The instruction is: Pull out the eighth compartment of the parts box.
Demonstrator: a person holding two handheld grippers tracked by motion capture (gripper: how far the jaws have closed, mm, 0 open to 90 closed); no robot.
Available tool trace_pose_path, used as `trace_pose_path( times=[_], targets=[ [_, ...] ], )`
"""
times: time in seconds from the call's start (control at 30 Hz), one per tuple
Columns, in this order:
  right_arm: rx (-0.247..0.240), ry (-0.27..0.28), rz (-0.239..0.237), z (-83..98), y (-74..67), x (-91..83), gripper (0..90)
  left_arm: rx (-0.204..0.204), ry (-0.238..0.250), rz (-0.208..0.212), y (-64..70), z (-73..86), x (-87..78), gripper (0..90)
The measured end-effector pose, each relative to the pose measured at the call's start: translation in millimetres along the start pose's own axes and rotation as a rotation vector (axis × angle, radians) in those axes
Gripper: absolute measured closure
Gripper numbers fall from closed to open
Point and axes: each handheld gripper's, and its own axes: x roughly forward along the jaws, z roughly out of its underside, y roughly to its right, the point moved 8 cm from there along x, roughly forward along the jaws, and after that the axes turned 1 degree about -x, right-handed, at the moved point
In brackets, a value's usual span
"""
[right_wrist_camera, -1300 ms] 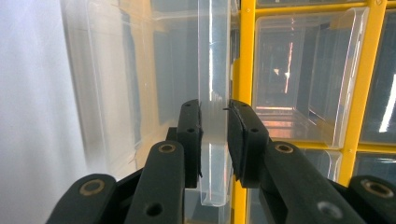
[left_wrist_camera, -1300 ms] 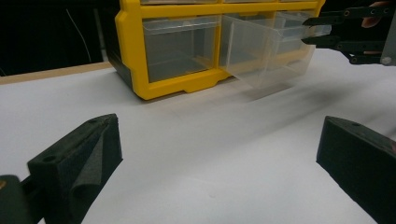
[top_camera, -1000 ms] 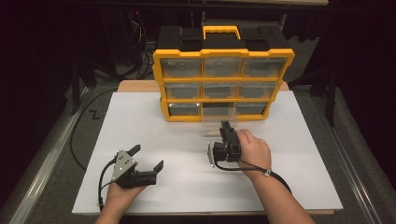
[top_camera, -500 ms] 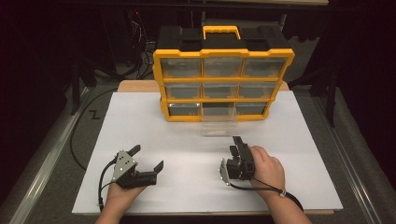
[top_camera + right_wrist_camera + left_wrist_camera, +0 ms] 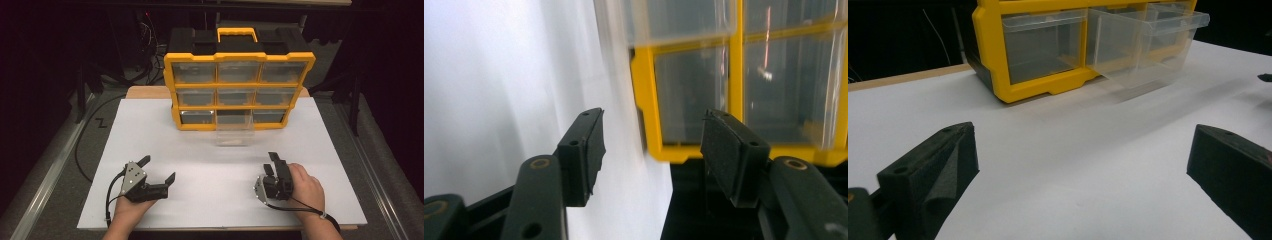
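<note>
The clear plastic drawer (image 5: 234,131) juts from the bottom middle slot of the yellow-framed organizer (image 5: 239,90) at the far end of the matte white table (image 5: 200,150). The right gripper (image 5: 272,162), near right, has just been opening its foam-padded jaws, nothing between them. The left gripper (image 5: 157,169), near left, gapes wide, empty.

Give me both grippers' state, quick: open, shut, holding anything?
Left gripper: open wide, holding nothing, over the white table.
Right gripper: open, jaws have just been opening, nothing between them.
</note>
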Motion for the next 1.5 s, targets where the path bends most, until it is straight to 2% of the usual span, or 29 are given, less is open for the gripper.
trace_pose_path(
  times=[0.17, 0.27, 0.4, 0.53, 0.6, 0.7, 0.8, 1.0, 1.07, 1.13, 1.3, 1.5],
  targets=[
    [0.026, 0.000, 0.014, 2.4, 6.5, -1.6, 39.7, -0.004, 0.006, -0.004, -0.7, -0.9, -1.8, 0.9],
    [0.008, 0.013, 0.009, -0.5, 6.1, -2.1, 35.8, -0.001, 0.004, -0.002, -0.5, -0.6, -2.3, 0.9],
    [0.000, 0.005, 0.003, -1.8, 4.3, -1.1, 27.9, -0.001, 0.007, 0.001, -0.1, -1.0, -2.3, 0.9],
    [-0.024, 0.000, 0.011, -1.8, 4.4, -0.2, 16.5, -0.003, 0.009, 0.001, -0.6, -1.3, -2.6, 0.9],
    [-0.021, -0.011, 0.009, -0.9, 2.3, -0.8, 10.1, -0.002, 0.009, 0.002, -0.6, -1.4, -2.6, 0.9],
    [-0.045, -0.002, 0.019, -2.0, 2.6, 0.3, 1.0, -0.004, 0.009, 0.005, -0.3, -1.5, -2.4, 0.9],
    [-0.032, 0.017, 0.056, -5.4, 5.4, -1.6, 0.9, -0.005, 0.010, 0.006, -0.2, -1.6, -2.4, 0.9],
    [0.043, 0.030, 0.097, -5.2, 13.6, -4.7, 0.9, -0.011, 0.005, 0.002, -0.9, -1.3, -2.6, 1.0],
    [0.068, 0.032, 0.084, -3.4, 13.7, -4.9, 0.9, -0.013, 0.003, 0.002, -1.1, -1.1, -2.5, 1.4],
    [0.137, 0.017, 0.070, 0.1, 12.3, -4.7, 0.9, -0.012, 0.003, 0.002, -0.9, -1.2, -2.3, 1.5],
    [0.226, -0.015, 0.026, 9.9, 11.0, -0.2, 0.9, -0.014, 0.002, 0.001, -1.5, -1.3, -2.4, 1.5],
    [0.400, -0.028, -0.046, 19.5, 7.3, 4.0, 1.0, -0.016, 0.006, 0.002, -2.0, -1.9, -2.3, 1.5]
  ],
)
